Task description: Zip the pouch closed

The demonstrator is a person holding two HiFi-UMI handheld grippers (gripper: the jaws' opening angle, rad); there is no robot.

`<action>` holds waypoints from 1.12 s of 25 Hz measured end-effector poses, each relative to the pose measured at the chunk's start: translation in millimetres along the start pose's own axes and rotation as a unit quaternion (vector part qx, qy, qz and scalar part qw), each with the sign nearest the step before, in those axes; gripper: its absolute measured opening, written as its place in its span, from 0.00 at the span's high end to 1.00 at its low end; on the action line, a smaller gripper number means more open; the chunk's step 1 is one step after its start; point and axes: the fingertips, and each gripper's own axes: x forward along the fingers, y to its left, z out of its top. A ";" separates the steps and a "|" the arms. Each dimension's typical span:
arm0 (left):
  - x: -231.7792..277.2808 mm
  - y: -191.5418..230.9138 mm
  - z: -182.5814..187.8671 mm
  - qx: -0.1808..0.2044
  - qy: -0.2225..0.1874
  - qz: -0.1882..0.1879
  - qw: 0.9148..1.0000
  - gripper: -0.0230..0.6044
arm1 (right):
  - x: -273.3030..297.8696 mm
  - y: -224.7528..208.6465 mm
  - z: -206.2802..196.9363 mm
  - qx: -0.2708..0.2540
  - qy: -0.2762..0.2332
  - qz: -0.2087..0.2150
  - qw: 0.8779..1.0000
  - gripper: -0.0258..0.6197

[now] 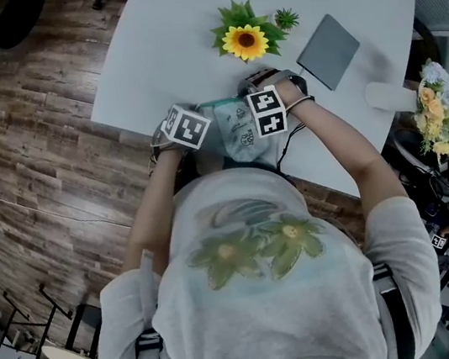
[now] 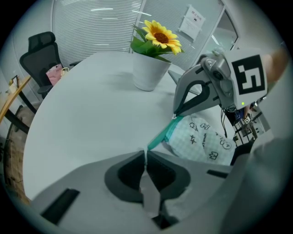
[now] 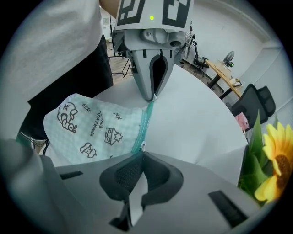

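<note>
Pouch, mint check fabric with black cartoon print, one item, subject of the zipping task. Left gripper view: left gripper clenched on the near end of the teal zipper strip, pads pinching the tape. The right gripper stands opposite, clamped on the far end. The strip is drawn straight between the two, with the bag body slumped to one side of it over the white table. Judged purpose: one end is anchored so the teeth line up and the fabric does not bunch. Background: sunflower in white pot, well apart from the work. Right gripper view: right jaws fully together at the strip's end, with a small pale pull tab just at their tips and apparently nipped between them. The left gripper is seen across, pinching the other end. Judged roles: right hand drives the slider, left supplies counter-tension. Whether the teeth between the two are already meshed cannot be told. Head view: both grippers point steeply down, close together at the near table edge directly in front of the person, with the pouch between them and its body toward the person. Working this near the body likely gives steadier control. Grey pad lies beyond, near the sunflower, clear of the work.
</note>
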 end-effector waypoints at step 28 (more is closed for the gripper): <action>-0.6 -0.2 0.3 -0.001 -0.001 0.004 1.000 0.93 | -4.3 2.2 -14.1 0.013 0.033 -0.011 0.999 0.94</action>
